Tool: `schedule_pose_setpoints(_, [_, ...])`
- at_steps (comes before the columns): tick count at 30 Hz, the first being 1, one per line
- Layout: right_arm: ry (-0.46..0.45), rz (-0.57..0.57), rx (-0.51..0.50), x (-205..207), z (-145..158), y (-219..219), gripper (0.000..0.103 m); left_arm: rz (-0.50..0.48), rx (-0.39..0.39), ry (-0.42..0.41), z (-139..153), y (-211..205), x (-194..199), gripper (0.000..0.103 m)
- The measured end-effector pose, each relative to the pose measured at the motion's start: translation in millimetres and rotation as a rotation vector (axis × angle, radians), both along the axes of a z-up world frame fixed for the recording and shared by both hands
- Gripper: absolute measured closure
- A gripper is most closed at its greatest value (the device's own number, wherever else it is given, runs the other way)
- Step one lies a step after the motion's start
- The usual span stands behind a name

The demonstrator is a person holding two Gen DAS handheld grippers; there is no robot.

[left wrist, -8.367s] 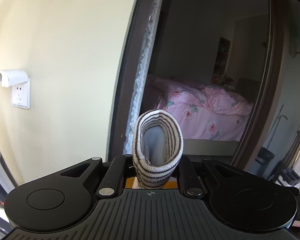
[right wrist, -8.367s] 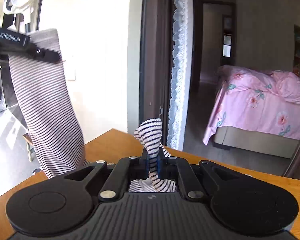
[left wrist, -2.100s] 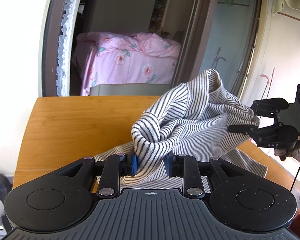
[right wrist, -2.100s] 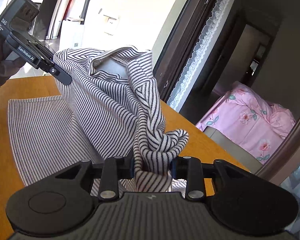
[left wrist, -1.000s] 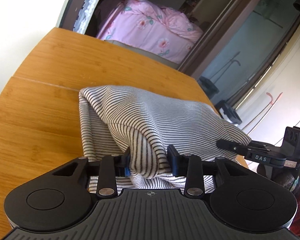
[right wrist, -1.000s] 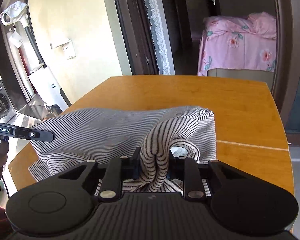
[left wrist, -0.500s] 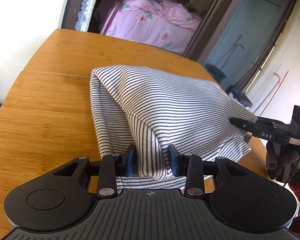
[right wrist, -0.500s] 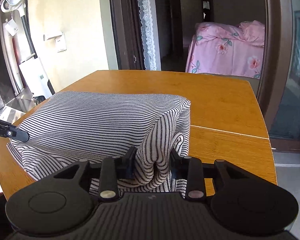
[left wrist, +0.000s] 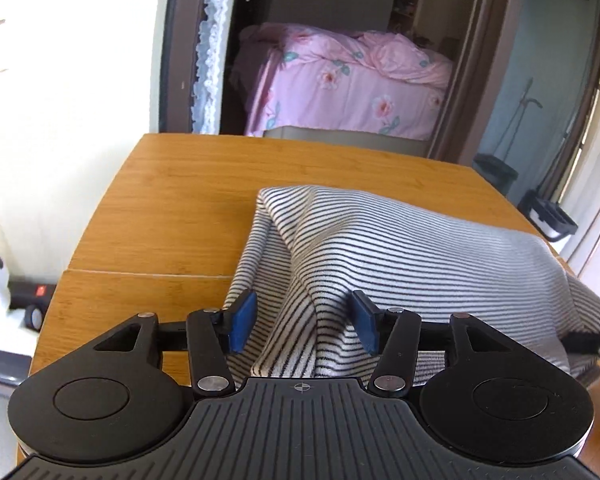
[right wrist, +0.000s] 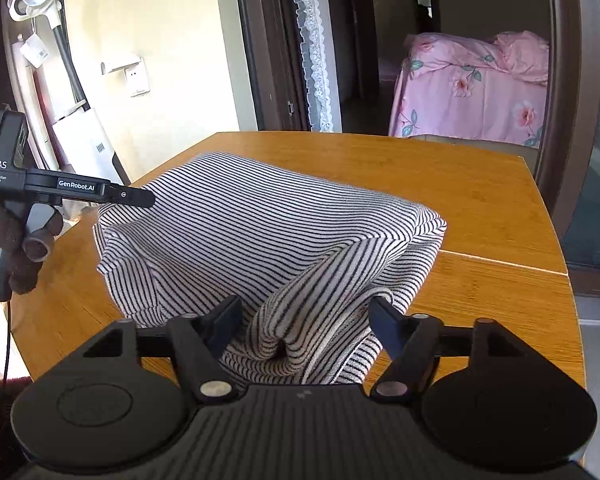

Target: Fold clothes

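Note:
A black-and-white striped garment (left wrist: 400, 252) lies folded over itself in a puffy heap on the wooden table (left wrist: 172, 208). My left gripper (left wrist: 304, 322) is opening, its blue pads clear of the cloth ridge that still stands between them. My right gripper (right wrist: 306, 320) is opening wide at the garment's (right wrist: 268, 224) near right corner; a loose fold rises between its jaws without touching them. In the right wrist view the left gripper (right wrist: 140, 199) shows from the side at the garment's left edge, held by a gloved hand (right wrist: 16, 240).
The table's far edge faces a doorway with a lace curtain (right wrist: 314, 52) and a pink flowered bed (left wrist: 340, 84). A white appliance (right wrist: 88, 148) and wall socket (right wrist: 134, 78) stand left of the table. A seam (right wrist: 500, 262) crosses the tabletop on the right.
Both grippers have let go of the garment: their jaws spread apart and the pinched folds now stand free. The cloth has settled lower on the table, and the left gripper has shifted sideways.

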State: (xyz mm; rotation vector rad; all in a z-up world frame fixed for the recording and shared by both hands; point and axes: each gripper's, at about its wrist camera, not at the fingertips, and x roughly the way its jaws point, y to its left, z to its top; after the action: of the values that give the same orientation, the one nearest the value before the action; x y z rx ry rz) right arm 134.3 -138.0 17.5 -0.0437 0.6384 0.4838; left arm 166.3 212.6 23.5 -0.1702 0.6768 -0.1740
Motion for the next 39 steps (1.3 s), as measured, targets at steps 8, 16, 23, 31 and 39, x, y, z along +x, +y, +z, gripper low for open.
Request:
schedule_pose_setpoints(8, [-0.045,-0.168,0.057,48,30,-34,0.000,-0.054,-0.261,0.040,32,9,-40,0.026])
schedule_pose_setpoints(16, [0.000,-0.190,-0.138,97,-20,2,0.000,-0.232,-0.321,0.162,3,-48,-32,0.022])
schedule_pose_setpoints(23, [0.080,-0.195,-0.015,65,-28,-14,0.000,-0.198,-0.047,0.079,-8,-70,-10,0.024])
schedule_pose_setpoints(31, [0.107,-0.247,0.049,23,-32,4,0.000,-0.168,0.080,0.028,-13,-78,15,0.015])
schedule_pose_setpoints(39, [0.105,-0.212,0.065,20,-33,1,0.000,-0.122,0.030,0.003,1,-61,2,0.012])
